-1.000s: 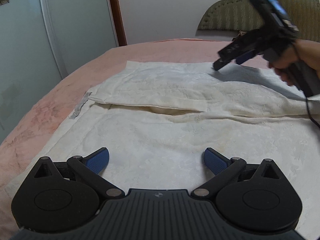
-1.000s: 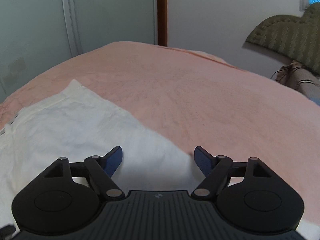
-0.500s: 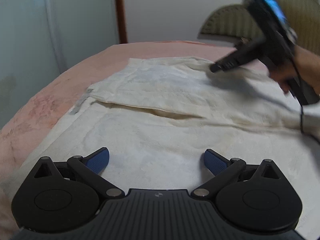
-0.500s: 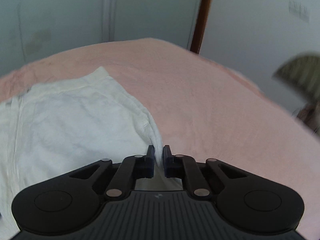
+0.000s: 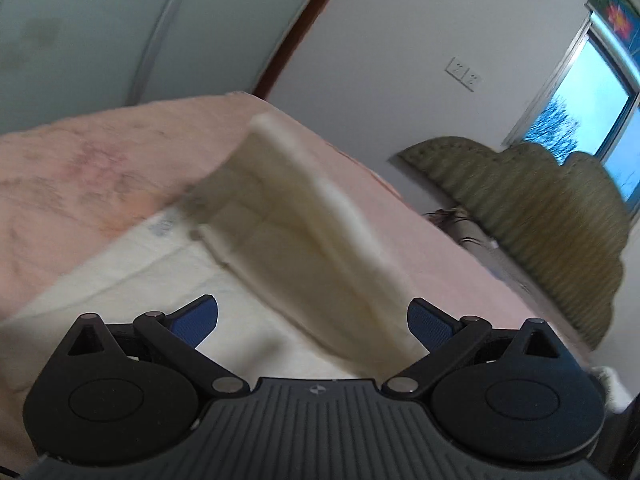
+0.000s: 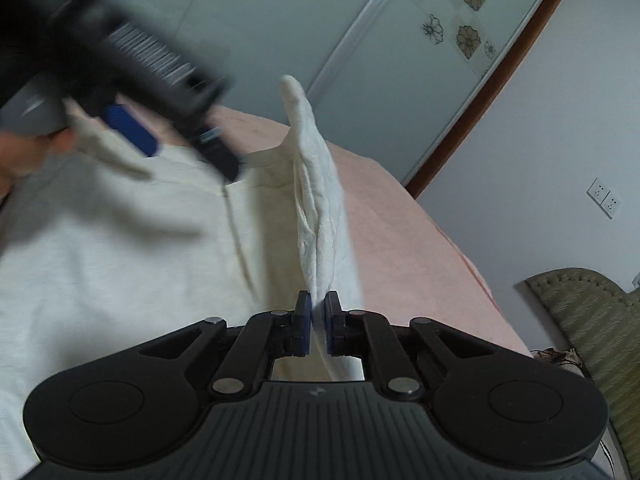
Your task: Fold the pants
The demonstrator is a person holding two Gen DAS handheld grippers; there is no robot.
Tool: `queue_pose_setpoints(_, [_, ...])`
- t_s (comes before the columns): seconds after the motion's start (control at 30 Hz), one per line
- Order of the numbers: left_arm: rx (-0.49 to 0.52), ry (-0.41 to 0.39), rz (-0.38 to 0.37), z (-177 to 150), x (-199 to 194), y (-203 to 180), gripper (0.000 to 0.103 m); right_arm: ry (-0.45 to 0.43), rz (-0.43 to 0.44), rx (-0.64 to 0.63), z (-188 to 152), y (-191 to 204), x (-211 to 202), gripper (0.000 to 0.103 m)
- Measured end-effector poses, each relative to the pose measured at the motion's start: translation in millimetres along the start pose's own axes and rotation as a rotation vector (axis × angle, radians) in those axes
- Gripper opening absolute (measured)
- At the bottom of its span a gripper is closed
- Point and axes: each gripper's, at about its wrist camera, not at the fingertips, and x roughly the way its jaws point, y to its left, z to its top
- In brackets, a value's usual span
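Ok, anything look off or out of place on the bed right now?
Nothing damaged or spilled. The pants have one edge pinched in the shut right tongs and raised off the pink bedspread, which fits a fold. The left tongs are open and hold nothing, though the raised cloth hangs between them. Both views are blurred.

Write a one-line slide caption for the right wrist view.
Right gripper shut on a lifted edge of the cream pants above the pink bed.
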Motion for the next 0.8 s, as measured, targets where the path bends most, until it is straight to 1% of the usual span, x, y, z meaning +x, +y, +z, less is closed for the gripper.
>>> queue_pose_setpoints(0.03, [0.005,0.012,0.004,3,7,-3,0.103,0.000,0.000,0.010,-4,2,-1,0.007])
queue_pose_setpoints(0.13, [-0.007,0.003,0.079,12,31,-6,0.102,-0.012,0.003,0.076,-9,4,-3,0.007])
queue_pose_setpoints(0.2, [-0.021,0.016,0.141,19,46,-6,0.099,-0.029,-0.006,0.115,-11,7,-6,0.007])
queue_pose_setpoints(0.23, [-0.046,0.027,0.158,24,52,-3,0.096,-0.035,-0.011,0.125,-12,7,-7,0.007])
queue_pose_setpoints(0.27, [-0.074,0.032,0.153,27,57,0,0.079,-0.041,-0.019,0.127,-13,9,-7,0.007])
queue_pose_setpoints(0.3, [-0.101,0.048,0.139,30,61,4,0.068,-0.046,-0.029,0.126,-14,11,-7,0.007])
queue_pose_setpoints(0.33, [-0.128,0.074,0.108,32,65,7,0.041,-0.049,-0.047,0.120,-15,13,-7,0.007])
queue_pose_setpoints(0.37, [-0.151,0.091,0.077,35,67,11,0.025,-0.045,-0.068,0.106,-16,16,-5,0.009])
queue_pose_setpoints(0.4, [-0.161,0.096,0.069,35,66,12,0.024,-0.030,-0.087,0.091,-17,19,-3,0.012])
queue_pose_setpoints(0.43, [-0.154,0.086,0.069,34,64,12,0.019,-0.016,-0.110,0.073,-19,23,-4,0.018])
queue_pose_setpoints(0.47, [-0.136,0.072,0.067,34,60,11,0.016,-0.008,-0.134,0.061,-23,24,-4,0.031])
queue_pose_setpoints(0.5, [-0.122,0.060,0.061,34,56,10,0.014,-0.004,-0.154,0.054,-26,24,-6,0.037])
queue_pose_setpoints(0.53, [-0.114,0.047,0.049,33,52,10,0.010,0.002,-0.167,0.057,-30,22,-7,0.042])
queue_pose_setpoints(0.57, [-0.108,0.033,0.042,33,47,9,0.007,0.011,-0.176,0.071,-34,19,-9,0.042])
queue_pose_setpoints(0.63, [-0.095,0.014,0.026,33,40,11,0.007,0.041,-0.210,0.113,-42,6,-12,0.041])
queue_pose_setpoints(0.73, [-0.085,0.010,0.010,32,32,12,0.006,0.102,-0.280,0.160,-58,-12,-10,0.040])
queue_pose_setpoints(0.8, [-0.058,0.010,0.013,28,23,12,0.005,0.127,-0.291,0.208,-69,-24,-12,0.031])
